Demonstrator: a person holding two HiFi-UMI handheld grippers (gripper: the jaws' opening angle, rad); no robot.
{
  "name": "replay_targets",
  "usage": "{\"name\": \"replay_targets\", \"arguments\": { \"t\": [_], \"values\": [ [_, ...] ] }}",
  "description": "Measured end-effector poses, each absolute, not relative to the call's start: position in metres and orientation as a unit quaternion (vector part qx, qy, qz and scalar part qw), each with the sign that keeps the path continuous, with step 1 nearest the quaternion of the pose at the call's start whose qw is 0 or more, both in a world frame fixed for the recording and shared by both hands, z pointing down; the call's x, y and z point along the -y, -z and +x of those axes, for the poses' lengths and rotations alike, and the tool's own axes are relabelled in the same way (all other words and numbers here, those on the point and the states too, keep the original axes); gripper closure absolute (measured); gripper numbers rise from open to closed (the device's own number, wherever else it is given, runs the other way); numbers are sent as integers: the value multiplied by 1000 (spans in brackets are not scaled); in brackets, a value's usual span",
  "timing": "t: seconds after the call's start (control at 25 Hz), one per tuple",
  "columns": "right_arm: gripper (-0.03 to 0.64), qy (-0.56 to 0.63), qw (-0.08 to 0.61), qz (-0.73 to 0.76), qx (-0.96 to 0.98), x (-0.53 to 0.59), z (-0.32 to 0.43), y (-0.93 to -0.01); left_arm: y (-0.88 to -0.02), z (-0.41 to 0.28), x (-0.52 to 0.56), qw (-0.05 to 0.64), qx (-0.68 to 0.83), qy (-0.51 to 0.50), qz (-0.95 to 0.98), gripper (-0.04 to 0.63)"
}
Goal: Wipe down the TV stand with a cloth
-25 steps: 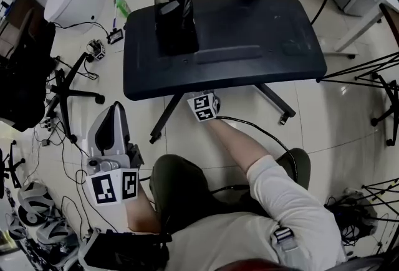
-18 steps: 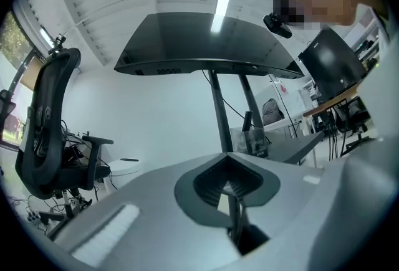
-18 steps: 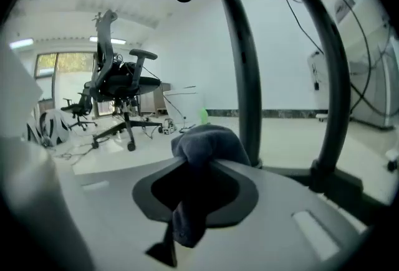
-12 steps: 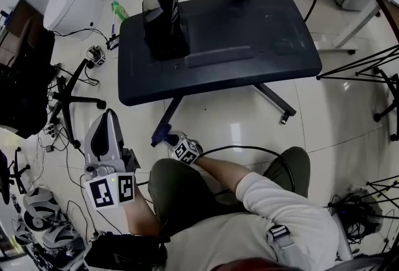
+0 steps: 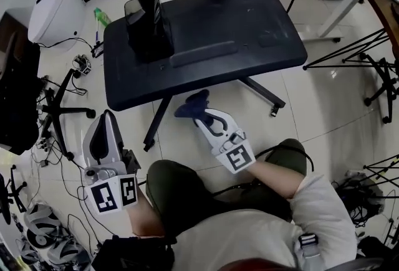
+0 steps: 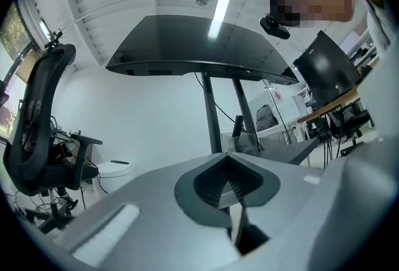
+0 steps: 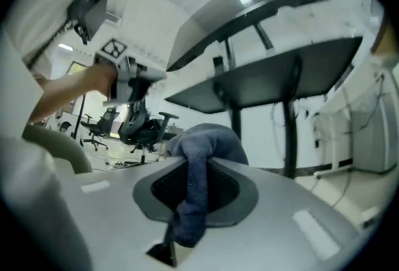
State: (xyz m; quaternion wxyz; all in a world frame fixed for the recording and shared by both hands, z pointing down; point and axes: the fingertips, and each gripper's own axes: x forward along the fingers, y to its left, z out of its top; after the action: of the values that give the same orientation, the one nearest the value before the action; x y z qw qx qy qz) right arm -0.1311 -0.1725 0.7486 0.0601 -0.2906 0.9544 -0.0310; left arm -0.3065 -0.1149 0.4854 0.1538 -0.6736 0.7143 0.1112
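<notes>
Well short of the TV stand (image 5: 249,20), off its left front corner, the left gripper (image 5: 105,120) is held low with its jaws pressed together on nothing. Nearer the stand's front edge, the right gripper (image 5: 201,115) is pointed toward it with the jaws clamped on the blue cloth (image 5: 190,103), which is bunched past the tips, just in front of and below that edge. The stand's top is judged to lie ahead of and above the cloth, its long axis crosswise to the jaws, so the wipe is better reached by the right gripper.
</notes>
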Motion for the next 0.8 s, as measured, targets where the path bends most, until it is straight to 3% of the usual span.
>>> {"name": "replay_targets", "arguments": {
  "t": [0.12,0.24,0.32,0.52,0.8],
  "values": [
    [557,7,1,-351,-936,170,-36,-722,-483,-298,124,154,-705,-118,-682,595],
    [557,-31,5,-383,-923,201,1,-710,-483,-290,135,150,-695,-121,-692,595],
    [557,-28,11,-390,-920,239,-1,-711,-483,-282,137,150,-689,-119,-699,595],
    [557,-87,117,-393,-908,340,-36,-664,-477,-280,127,157,-693,-117,-694,595],
    [555,-95,104,-407,-902,400,-64,-639,-462,-282,104,174,-701,-116,-681,595]
  ]
}}
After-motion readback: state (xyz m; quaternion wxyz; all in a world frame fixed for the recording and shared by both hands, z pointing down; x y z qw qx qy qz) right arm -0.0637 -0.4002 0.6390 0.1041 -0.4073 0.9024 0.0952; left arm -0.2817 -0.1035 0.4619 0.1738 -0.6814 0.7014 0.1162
